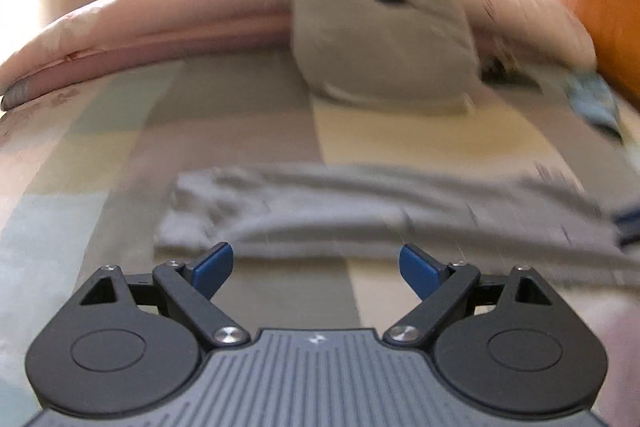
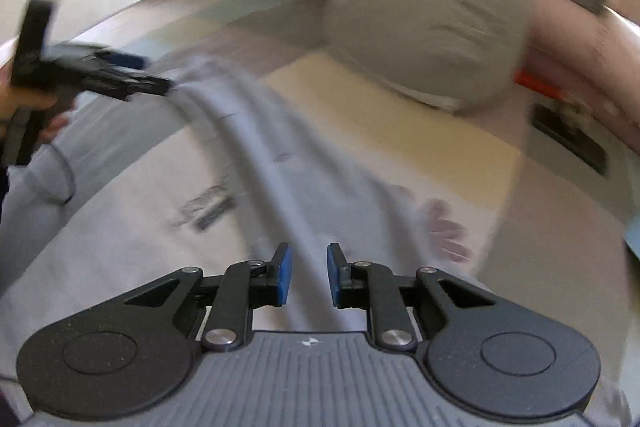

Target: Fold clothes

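Note:
A light grey garment (image 1: 360, 211) lies in a long, rumpled band across the checked bedsheet (image 1: 120, 147). My left gripper (image 1: 316, 263) hovers over its near edge, open wide, with nothing between the blue pads. In the right wrist view the same garment (image 2: 240, 167) stretches from under my right gripper (image 2: 308, 267) to the far left, dark print showing on it. The right gripper's jaws stand a narrow gap apart above the cloth, pressing on nothing. A hand holds the left gripper (image 2: 156, 75) at the garment's far end. Both views are blurred by motion.
A grey pillow (image 1: 384, 39) leans on a folded pink duvet (image 1: 160, 27) at the head of the bed. An orange headboard (image 1: 600, 7) runs along the right, with a small blue cloth (image 1: 596, 103) below it. A dark flat object (image 2: 572, 139) lies by the duvet.

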Action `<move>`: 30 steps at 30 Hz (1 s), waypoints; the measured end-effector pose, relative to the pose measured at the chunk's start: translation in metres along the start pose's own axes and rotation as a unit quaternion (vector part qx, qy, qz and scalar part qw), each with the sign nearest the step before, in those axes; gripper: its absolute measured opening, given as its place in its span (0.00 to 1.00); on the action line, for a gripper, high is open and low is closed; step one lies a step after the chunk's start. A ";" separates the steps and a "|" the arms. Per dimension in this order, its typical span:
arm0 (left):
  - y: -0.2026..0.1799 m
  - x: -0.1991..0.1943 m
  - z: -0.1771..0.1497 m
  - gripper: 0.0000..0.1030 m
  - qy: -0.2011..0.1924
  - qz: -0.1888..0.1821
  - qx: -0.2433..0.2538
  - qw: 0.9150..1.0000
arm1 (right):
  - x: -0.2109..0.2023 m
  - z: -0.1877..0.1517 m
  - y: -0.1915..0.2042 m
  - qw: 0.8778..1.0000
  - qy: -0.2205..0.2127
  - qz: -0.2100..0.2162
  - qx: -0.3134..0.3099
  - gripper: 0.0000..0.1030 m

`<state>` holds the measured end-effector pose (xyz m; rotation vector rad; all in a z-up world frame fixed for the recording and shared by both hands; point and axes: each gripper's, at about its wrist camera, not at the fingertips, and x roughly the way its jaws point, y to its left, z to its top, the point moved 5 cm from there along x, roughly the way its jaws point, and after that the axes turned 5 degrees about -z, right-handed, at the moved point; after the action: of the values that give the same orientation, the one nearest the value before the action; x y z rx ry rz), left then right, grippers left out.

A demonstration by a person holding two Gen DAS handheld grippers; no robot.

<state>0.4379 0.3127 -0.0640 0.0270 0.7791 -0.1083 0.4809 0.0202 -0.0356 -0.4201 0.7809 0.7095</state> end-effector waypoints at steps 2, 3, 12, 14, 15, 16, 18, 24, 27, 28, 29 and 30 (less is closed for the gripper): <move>-0.011 -0.017 -0.013 0.88 0.024 0.005 0.014 1.000 | 0.012 0.009 0.024 0.999 -0.021 0.005 -0.043 0.23; -0.015 -0.028 -0.019 0.88 0.032 0.008 0.014 0.999 | 0.018 0.014 0.037 0.997 -0.032 0.008 -0.064 0.24; -0.035 -0.089 -0.064 0.88 0.056 0.034 -0.034 0.997 | 0.103 0.022 0.072 0.990 -0.031 -0.036 -0.136 0.21; -0.039 -0.088 -0.067 0.88 0.056 0.034 -0.050 0.997 | 0.106 0.023 0.072 0.991 -0.027 -0.030 -0.127 0.04; -0.041 -0.088 -0.069 0.88 0.055 0.034 -0.059 0.996 | 0.102 0.023 0.071 0.993 -0.023 -0.009 -0.117 0.03; -0.043 -0.087 -0.070 0.88 0.053 0.032 -0.068 0.996 | 0.098 0.022 0.071 0.994 -0.020 0.017 -0.106 0.03; -0.048 -0.084 -0.069 0.88 0.050 0.021 -0.080 0.995 | 0.089 0.022 0.071 0.994 -0.012 0.070 -0.083 0.04; -0.069 -0.069 -0.061 0.88 0.058 0.006 -0.068 0.996 | 0.045 0.019 0.027 0.992 -0.024 0.125 -0.005 0.26; -0.082 -0.061 -0.054 0.88 0.059 -0.002 -0.059 0.997 | 0.015 0.009 -0.020 0.994 -0.039 0.098 0.019 0.34; -0.088 -0.058 -0.050 0.88 0.058 -0.005 -0.056 0.997 | 0.005 0.003 -0.039 0.996 -0.044 0.080 0.022 0.36; -0.093 -0.055 -0.047 0.88 0.058 -0.010 -0.054 0.997 | -0.006 -0.002 -0.058 0.997 -0.048 0.062 0.025 0.36; -0.099 -0.052 -0.045 0.88 0.057 -0.015 -0.052 0.997 | -0.014 -0.010 -0.078 0.998 -0.048 0.037 0.023 0.36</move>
<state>0.3592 0.2216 -0.0578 -0.0777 0.8986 -0.0958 0.5244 -0.0459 -0.0249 -0.3133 0.7241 0.7741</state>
